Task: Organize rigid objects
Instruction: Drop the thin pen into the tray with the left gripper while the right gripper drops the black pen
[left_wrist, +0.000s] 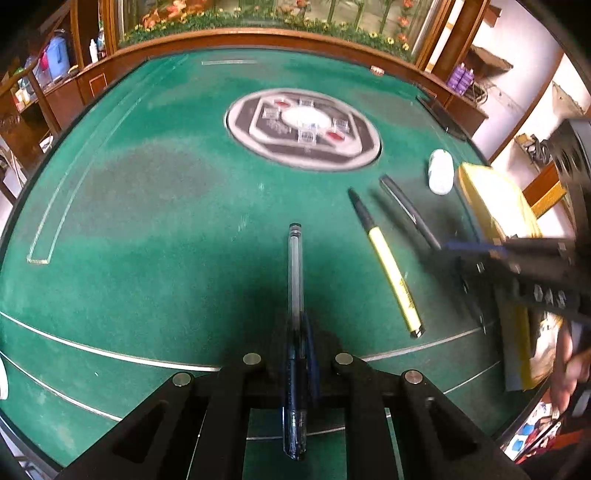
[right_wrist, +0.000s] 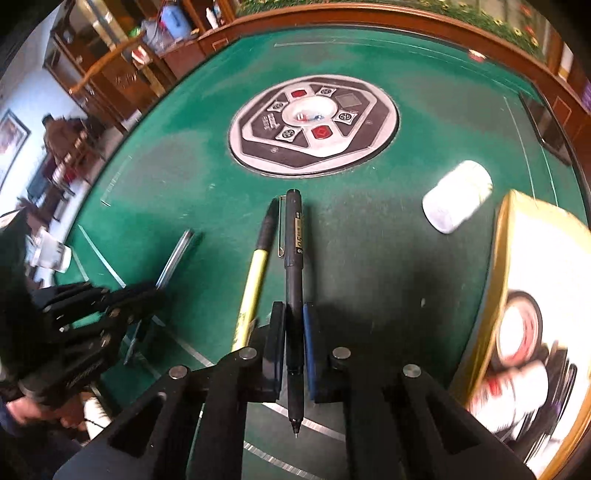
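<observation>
1. Left wrist view: left gripper (left_wrist: 300, 354) clamped tight on a clear pen (left_wrist: 295, 280), jaws narrow, pen barrel pointing away toward the round centre panel (left_wrist: 303, 129) of the green table (left_wrist: 147, 206).
2. Same view: yellow marker (left_wrist: 388, 266) lies on the felt just right of the clear pen, black cap end toward the centre panel.
3. Black pen (left_wrist: 410, 212) lies right of the yellow marker, near side hidden under the right gripper (left_wrist: 447, 245), which comes in from the right edge, blurred.
4. White bottle (left_wrist: 441, 171) on its side, right of the centre panel; yellow-edged box (left_wrist: 495, 206) just beyond it at the table edge.
5. Right wrist view: right gripper (right_wrist: 294, 332) closed on the black pen (right_wrist: 293, 258), pads pressing both sides, tip toward the camera, cap toward the centre panel (right_wrist: 314, 125).
6. Yellow marker (right_wrist: 255, 273) just left of the black pen, nearly parallel.
7. Left gripper (right_wrist: 155, 291) further left, holding the clear pen (right_wrist: 177, 254), blurred.
8. White bottle (right_wrist: 458, 195) right of the centre panel, beside the box (right_wrist: 509, 258).
</observation>
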